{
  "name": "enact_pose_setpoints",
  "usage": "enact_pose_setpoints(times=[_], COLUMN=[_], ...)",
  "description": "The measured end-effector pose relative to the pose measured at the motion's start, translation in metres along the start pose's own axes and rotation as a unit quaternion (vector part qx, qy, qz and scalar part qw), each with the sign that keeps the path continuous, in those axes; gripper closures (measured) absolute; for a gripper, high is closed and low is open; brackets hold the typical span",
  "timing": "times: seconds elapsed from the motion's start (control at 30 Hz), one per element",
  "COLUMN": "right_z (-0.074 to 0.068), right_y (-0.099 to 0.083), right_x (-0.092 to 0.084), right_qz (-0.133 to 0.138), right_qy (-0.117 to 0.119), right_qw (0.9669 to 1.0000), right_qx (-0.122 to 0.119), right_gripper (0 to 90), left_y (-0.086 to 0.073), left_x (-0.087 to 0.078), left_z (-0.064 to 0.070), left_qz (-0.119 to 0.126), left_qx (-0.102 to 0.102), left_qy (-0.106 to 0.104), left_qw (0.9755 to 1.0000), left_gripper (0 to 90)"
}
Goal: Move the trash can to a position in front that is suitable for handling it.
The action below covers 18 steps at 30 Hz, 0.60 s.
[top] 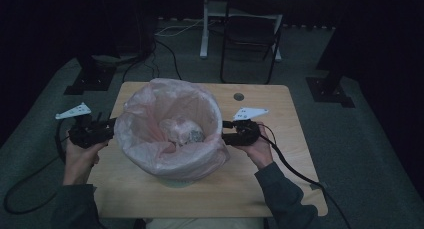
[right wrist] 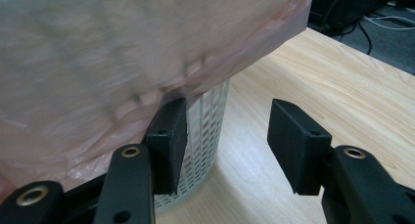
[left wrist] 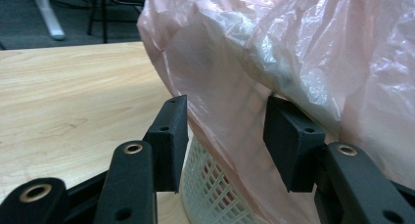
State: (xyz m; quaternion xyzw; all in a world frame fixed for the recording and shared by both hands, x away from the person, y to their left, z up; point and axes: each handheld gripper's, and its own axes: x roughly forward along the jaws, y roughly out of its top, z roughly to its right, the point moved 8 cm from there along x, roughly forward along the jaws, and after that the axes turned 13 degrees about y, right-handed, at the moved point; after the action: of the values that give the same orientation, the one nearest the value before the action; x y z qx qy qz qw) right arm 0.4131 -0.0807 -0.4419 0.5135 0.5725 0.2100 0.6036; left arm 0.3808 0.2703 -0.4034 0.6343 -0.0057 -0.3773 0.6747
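Dark room, grey carpet, a chair [top: 250, 29] and a white table leg behind; the work sits on a light wood table [top: 280, 189]. Mid-table stands a white mesh bin [right wrist: 208, 131] lined with a pink bag [top: 170, 124], whose top is draped over the rim and hangs down the outside; a knotted pink bundle [top: 181, 131] lies inside. Both hands flank the bin at rim height. Left gripper [left wrist: 226, 136]: jaws about half spread, a fold of bag skirt between them, pads not yet pressing it. Right gripper [right wrist: 227, 141]: jaws parted to a similar width, inner jaw touching the skirt edge, outer jaw over bare table, nothing gripped. Step looks like taking the liner by its overhang on both sides to lift it off the rim. To do it well: push the right gripper further in so film actually sits between the pads, keep both off the mesh, and catch a gathered fold rather than a single layer, since thin film tears and slips. Then close both fully before pulling, and pull evenly on both sides so the bin doesn't tip or slide.
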Motion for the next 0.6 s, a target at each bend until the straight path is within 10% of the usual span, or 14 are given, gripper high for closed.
enact_pose_setpoints(times=[0.47, 0.6], right_z=[-0.024, -0.031], right_y=[-0.006, -0.008], right_x=[-0.005, -0.010], right_qz=[-0.023, -0.033], right_qy=[0.035, 0.038], right_qw=[0.9987, 0.9978], right_qx=[-0.030, -0.042], right_gripper=[48.6, 48.7], left_y=[-0.016, -0.023], left_x=[-0.027, -0.036], left_z=[0.013, 0.022], left_qz=[-0.018, -0.036], left_qx=[0.059, 0.082], left_qy=[-0.087, -0.142], left_qw=[0.9943, 0.9858], left_gripper=[55.4, 55.7])
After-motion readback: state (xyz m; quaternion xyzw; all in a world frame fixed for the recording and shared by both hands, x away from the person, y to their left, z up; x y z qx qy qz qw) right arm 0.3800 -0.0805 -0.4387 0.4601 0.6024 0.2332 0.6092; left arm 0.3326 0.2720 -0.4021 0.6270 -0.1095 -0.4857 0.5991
